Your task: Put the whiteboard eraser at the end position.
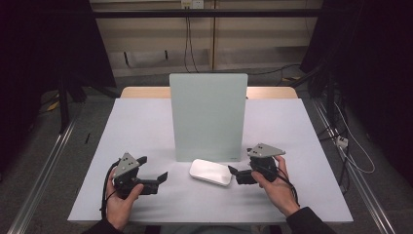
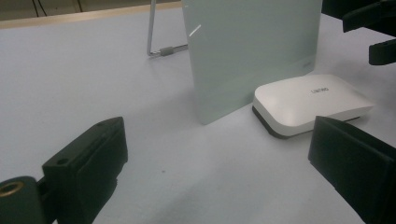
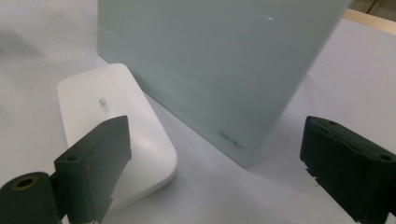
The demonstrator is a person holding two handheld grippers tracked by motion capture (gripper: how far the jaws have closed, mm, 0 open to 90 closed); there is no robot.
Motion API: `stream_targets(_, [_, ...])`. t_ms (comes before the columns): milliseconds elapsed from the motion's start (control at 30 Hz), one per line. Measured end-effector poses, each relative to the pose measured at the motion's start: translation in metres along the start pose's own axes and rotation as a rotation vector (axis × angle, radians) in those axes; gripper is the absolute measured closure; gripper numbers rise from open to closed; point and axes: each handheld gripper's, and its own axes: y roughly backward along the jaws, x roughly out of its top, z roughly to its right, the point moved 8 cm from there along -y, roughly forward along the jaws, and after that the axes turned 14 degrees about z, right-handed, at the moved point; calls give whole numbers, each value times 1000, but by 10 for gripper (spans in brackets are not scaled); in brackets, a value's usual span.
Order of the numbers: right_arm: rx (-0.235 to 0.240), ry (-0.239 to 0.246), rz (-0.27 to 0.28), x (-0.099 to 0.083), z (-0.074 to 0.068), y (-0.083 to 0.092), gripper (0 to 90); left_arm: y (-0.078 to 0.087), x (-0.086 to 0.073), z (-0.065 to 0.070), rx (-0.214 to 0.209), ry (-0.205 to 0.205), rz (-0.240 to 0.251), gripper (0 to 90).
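While the pale grey bench (image 1: 146, 126) carries just two things, the larger, a tall frosted pale-green glass board (image 1: 208, 114) propped upright on a metal wire stand (image 2: 156, 44), sets the limit on the approach. Any reach should stay low and in front of it so it is not knocked. Touching or just in front of its lower edge lies the flat white rounded-rectangular eraser with a dark underside (image 1: 211, 172), between the two tools. The right hand-held gripper (image 1: 234, 173) sits just beside its right end, jaws spread wide and empty; it looks best placed to straddle the eraser's short sides squarely before closing. The left hand-held gripper (image 1: 163, 176), likewise released and holding nothing, rests near the eraser's left.
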Motion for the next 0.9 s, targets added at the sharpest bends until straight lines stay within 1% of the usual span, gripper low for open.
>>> stream_targets(33, [-3, -5, 0, -1, 2, 2, 88, 0, 0, -1, 2, -5, -3, 45])
stream_targets(100, [-16, -9, 6, -2, 6, 6, 88, 0, 0, -1, 4, 4, 2, 47])
stream_targets(167, [-28, -11, 22, -1, 8, 11, 87, 0, 0, -2, 9, 0, 0, 47])
stream_targets(267, [-44, -14, 30, -1, 12, 16, 88, 1, 0, -3, 13, 4, -1, 47])
stream_targets(300, [-44, -26, 33, -1, 13, 18, 88, 1, 0, -3, 15, 4, -2, 47])
stream_targets(367, [-56, -31, 29, -4, 17, 22, 88, 1, 0, -3, 14, 0, -2, 50])
stream_targets(433, [-63, -53, 32, -6, 21, 25, 88, 1, 0, -3, 13, 3, 0, 51])
stream_targets(500, [-84, -53, 33, -8, 26, 29, 90, 1, 1, -3, 14, 4, 1, 51])
stream_targets(567, [-96, -69, 36, -10, 29, 34, 90, 2, 1, -2, 15, 6, 1, 51])
stream_targets(667, [-116, -72, 43, -13, 36, 40, 91, 2, 0, -2, 13, 2, -6, 51])
stream_targets(700, [-121, -81, 41, -14, 37, 42, 91, 2, 0, -2, 14, 3, -7, 51])
stream_targets(733, [-130, -78, 42, -14, 39, 44, 92, 2, 0, -2, 11, -2, -10, 51])
stream_targets(767, [-134, -80, 44, -15, 40, 46, 95, 1, 0, -2, 18, -2, -3, 51])
stream_targets(833, [-136, -89, 42, -17, 41, 49, 95, 2, 1, -3, 15, 6, -1, 51])
stream_targets(867, [-143, -85, 45, -17, 43, 50, 95, 3, 1, -4, 26, -2, -2, 51])
stream_targets(900, [-145, -82, 42, -19, 43, 52, 95, 3, 1, -5, 30, 4, 0, 51])
